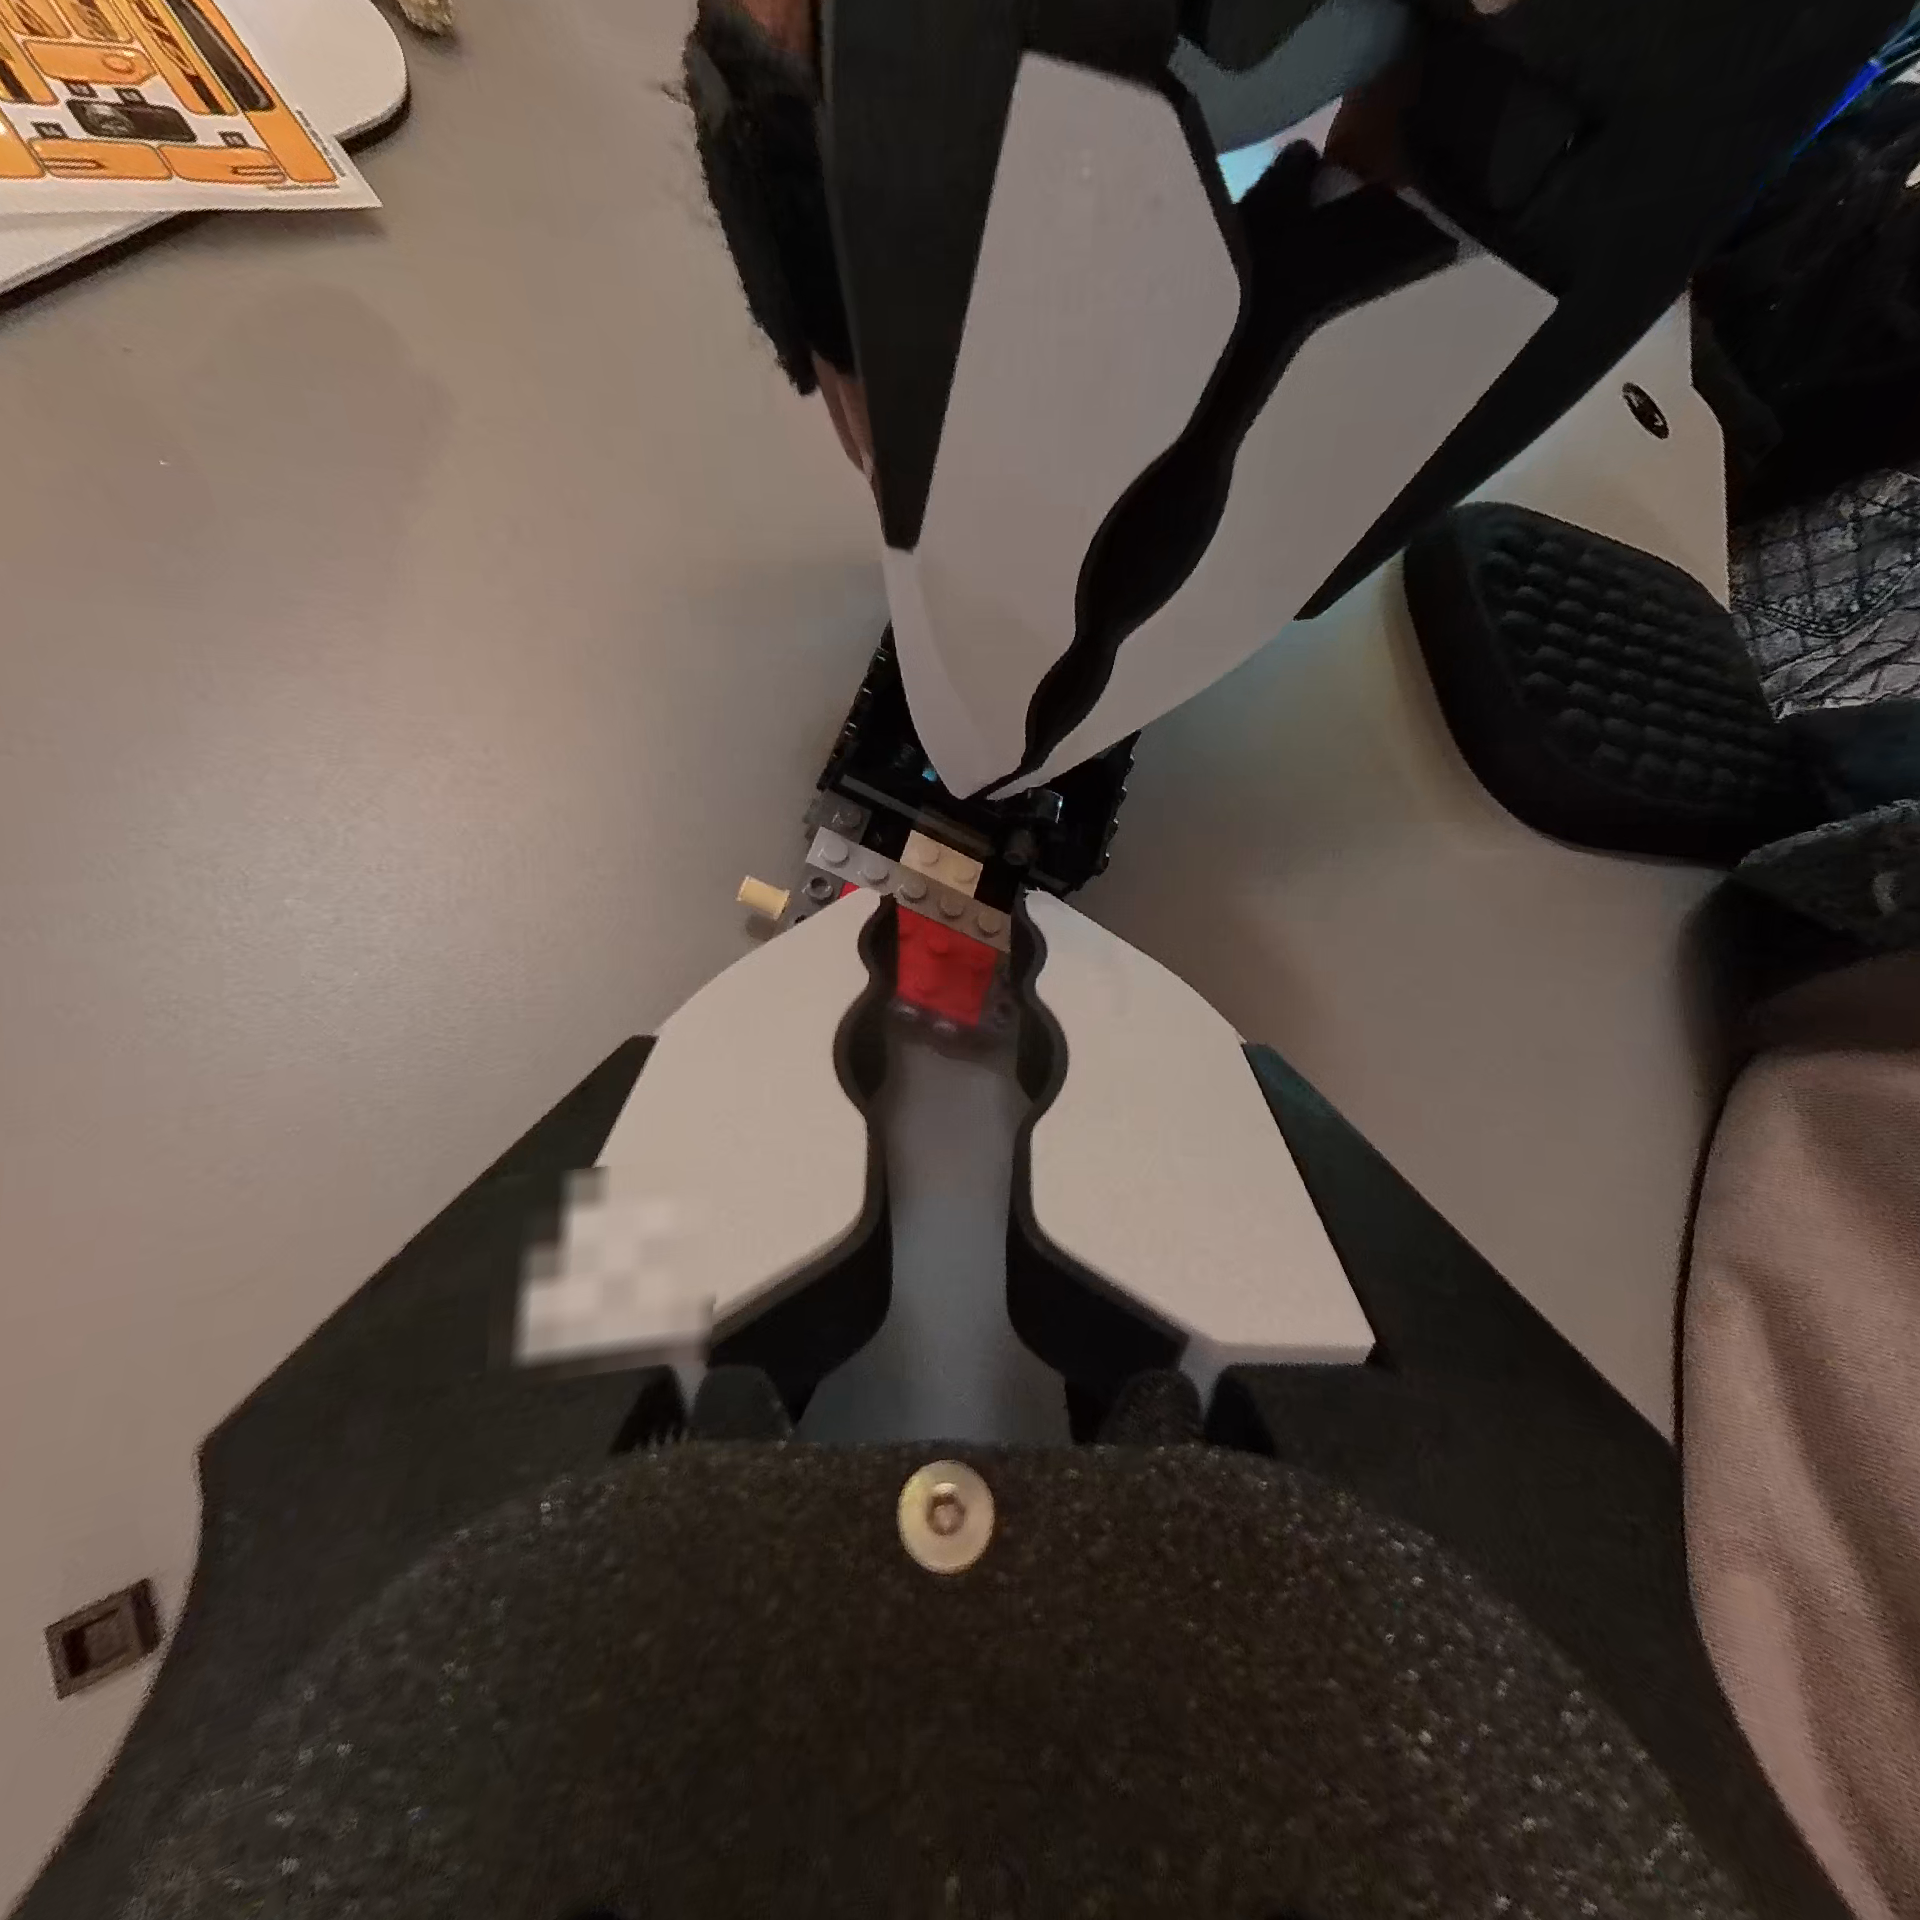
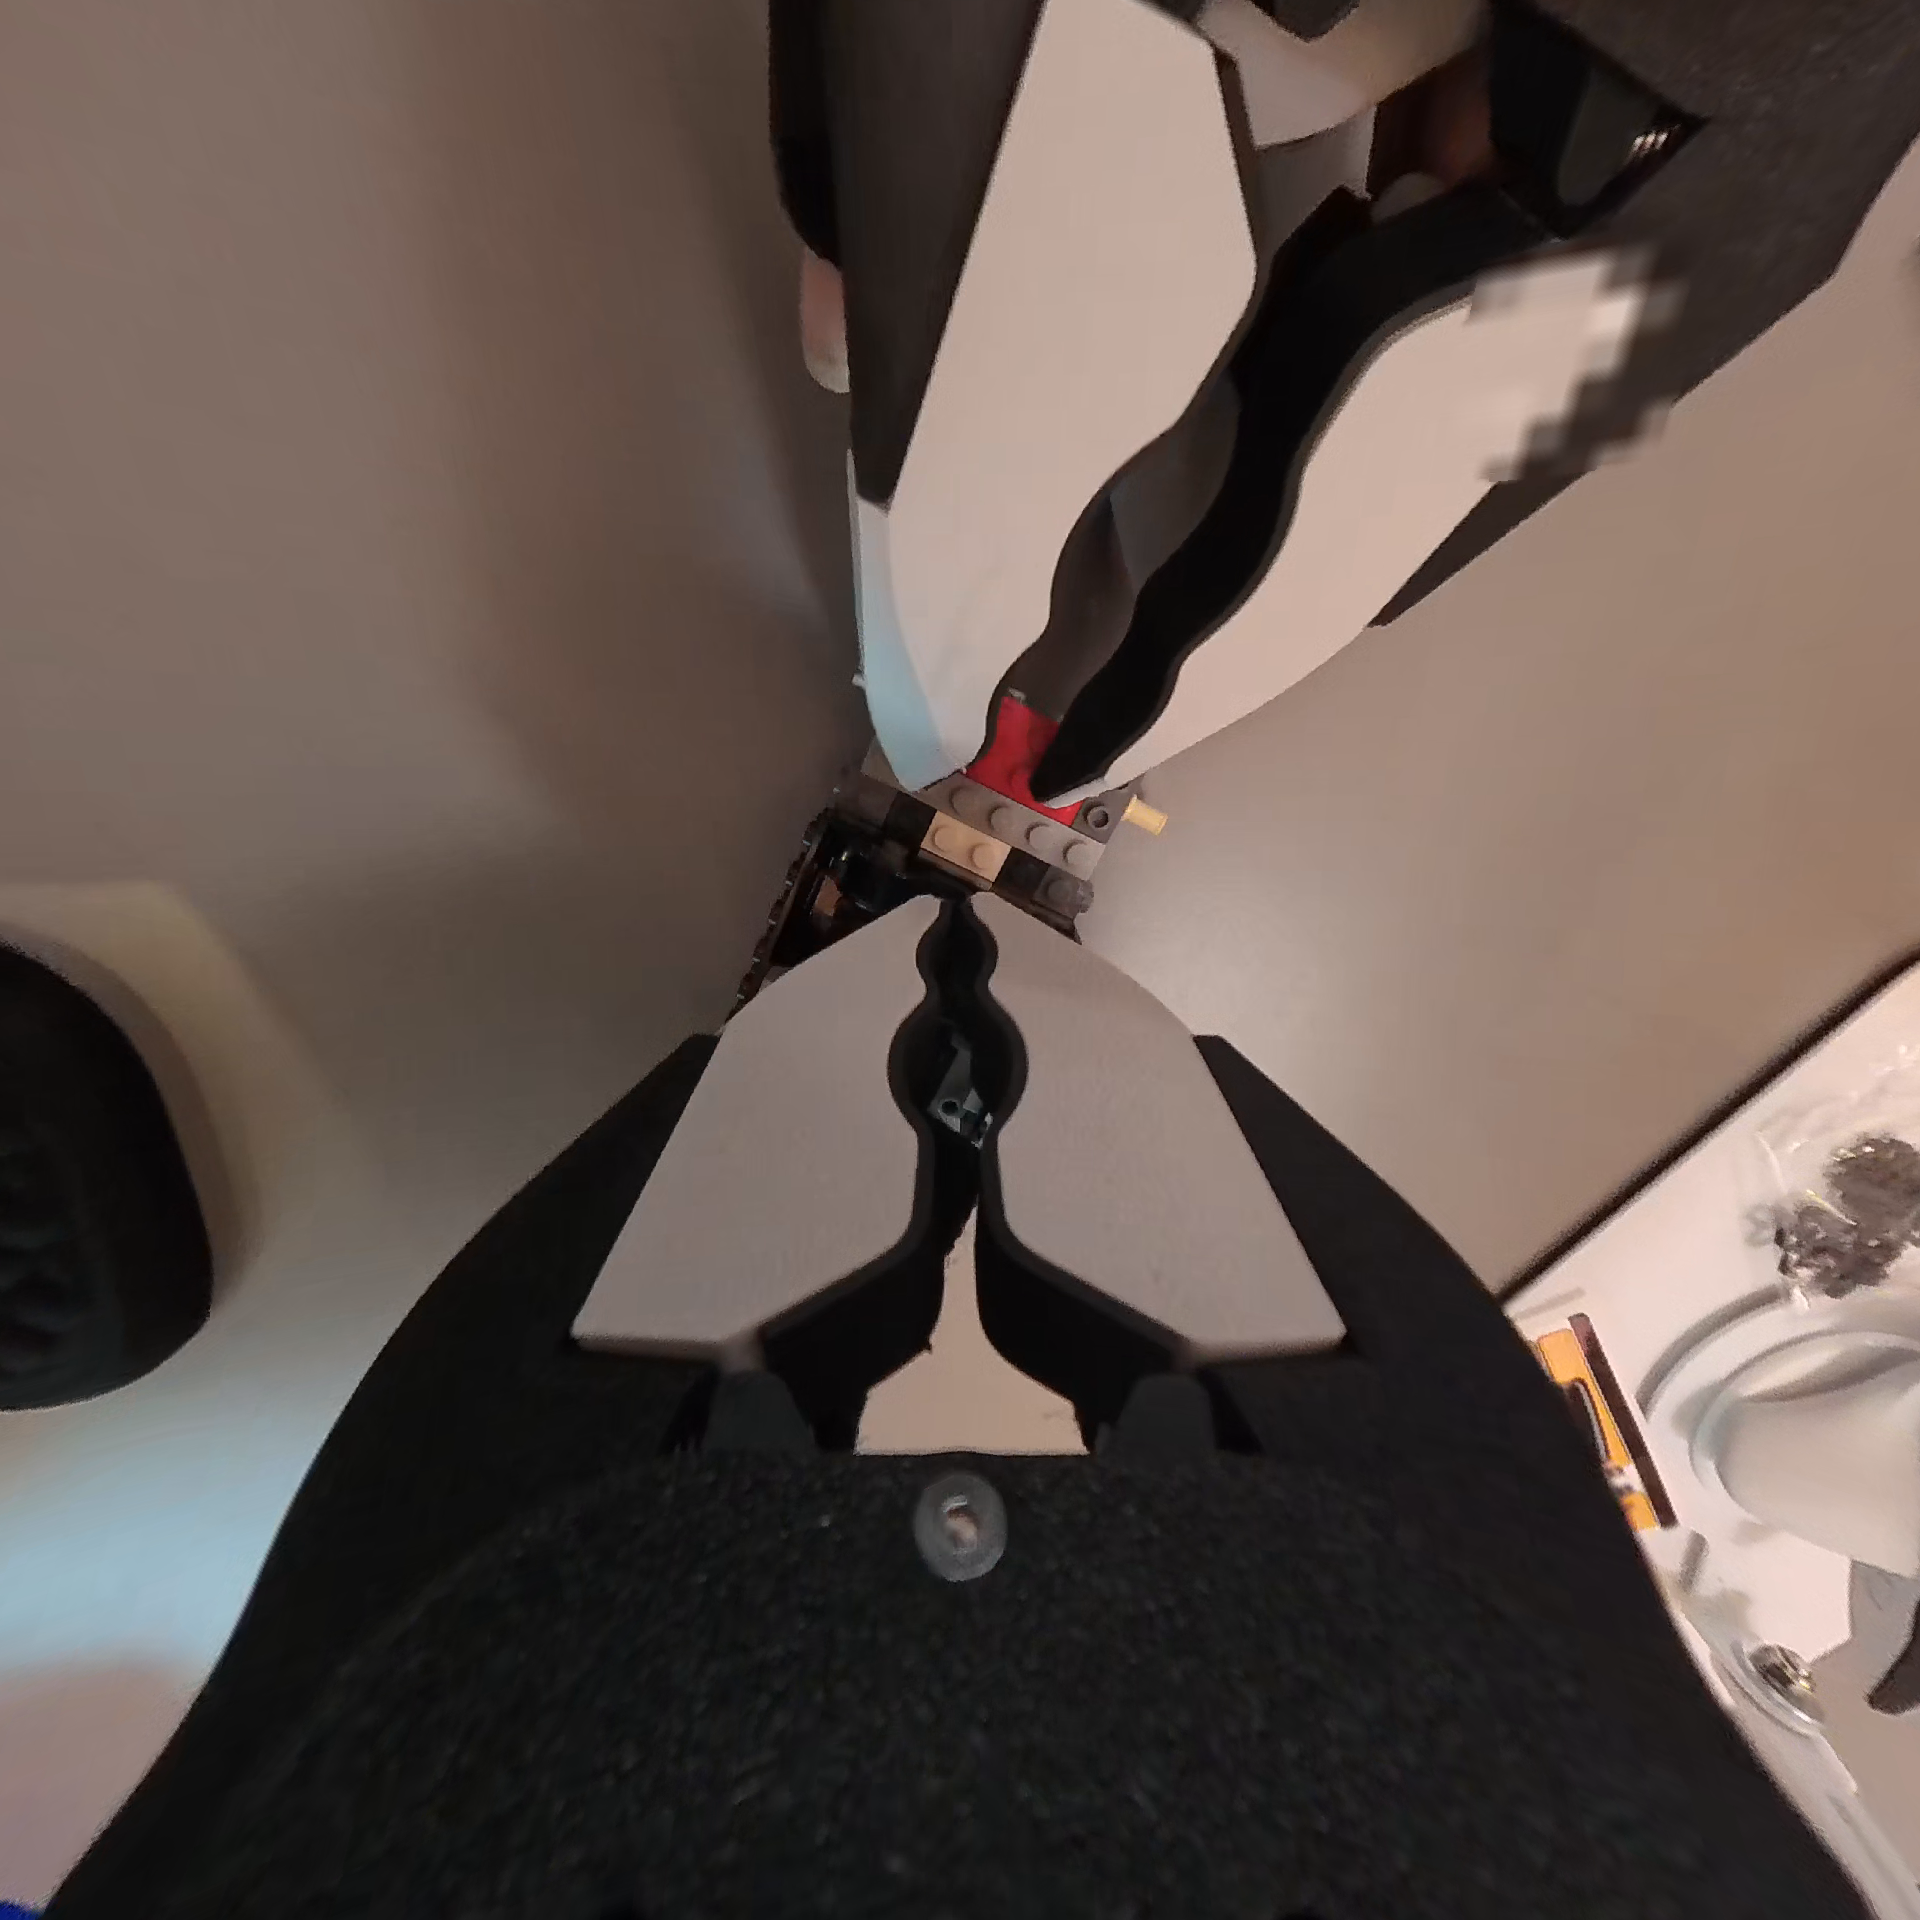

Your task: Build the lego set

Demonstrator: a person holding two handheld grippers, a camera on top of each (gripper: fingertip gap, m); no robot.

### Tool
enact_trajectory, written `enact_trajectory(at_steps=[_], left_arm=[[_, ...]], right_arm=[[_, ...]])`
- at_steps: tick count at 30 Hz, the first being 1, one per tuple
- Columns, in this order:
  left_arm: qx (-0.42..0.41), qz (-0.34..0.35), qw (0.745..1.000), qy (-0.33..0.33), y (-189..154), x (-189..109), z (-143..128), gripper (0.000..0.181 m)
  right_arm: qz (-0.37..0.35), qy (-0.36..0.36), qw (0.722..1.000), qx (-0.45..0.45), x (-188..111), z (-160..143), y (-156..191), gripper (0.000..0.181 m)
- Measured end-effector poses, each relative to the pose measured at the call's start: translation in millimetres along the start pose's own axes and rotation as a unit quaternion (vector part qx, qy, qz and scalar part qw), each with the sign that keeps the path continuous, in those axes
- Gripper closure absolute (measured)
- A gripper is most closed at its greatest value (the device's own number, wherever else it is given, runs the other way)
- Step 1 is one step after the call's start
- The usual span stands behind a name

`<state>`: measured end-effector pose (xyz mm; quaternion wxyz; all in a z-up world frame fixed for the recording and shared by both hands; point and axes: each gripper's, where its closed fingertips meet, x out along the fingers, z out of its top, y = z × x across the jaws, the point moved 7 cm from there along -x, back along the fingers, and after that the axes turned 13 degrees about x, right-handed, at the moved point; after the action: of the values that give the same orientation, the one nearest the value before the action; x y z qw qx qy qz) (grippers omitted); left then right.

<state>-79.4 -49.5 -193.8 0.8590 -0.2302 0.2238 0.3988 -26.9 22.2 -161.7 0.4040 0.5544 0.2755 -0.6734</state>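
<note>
A small lego assembly [image 1: 940, 868] of black, grey, tan and red bricks is held just above the grey table between both grippers. My left gripper [image 1: 945, 920] is shut on its red brick end [image 1: 940, 966]. My right gripper [image 1: 987, 784] comes in from the far side, its tips pinched on the black end. In the right wrist view my right gripper [image 2: 951, 912] is shut at the assembly [image 2: 1003, 836], with a black piece [image 2: 958, 1103] showing in the gap between its fingers. The left gripper [image 2: 997, 774] grips the red brick [image 2: 1013, 743]. A tan pin [image 1: 758, 894] sticks out of the assembly's side.
An orange instruction sheet [image 1: 156, 114] lies at the far left. A small black piece [image 1: 101, 1650] lies on the table near my left gripper. A black textured rounded object [image 1: 1579, 665] sits to the right. A white tray [image 2: 1558, 1278] with bagged dark parts [image 2: 1844, 1205] shows in the right wrist view. Left and right tips are no more than a few centimetres apart. Left tips and right tips are each some 25 cm from the black textured rounded object [image 1: 1579, 665].
</note>
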Motion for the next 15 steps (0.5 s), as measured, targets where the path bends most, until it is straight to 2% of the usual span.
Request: enact_trajectory(at_steps=[15], left_arm=[[-0.008,-0.006,1.000,-0.003,0.5,-0.7,-0.5,0.161]], right_arm=[[0.016,0.100,0.992,-0.080,4.1,17.6,0.5,0.181]])
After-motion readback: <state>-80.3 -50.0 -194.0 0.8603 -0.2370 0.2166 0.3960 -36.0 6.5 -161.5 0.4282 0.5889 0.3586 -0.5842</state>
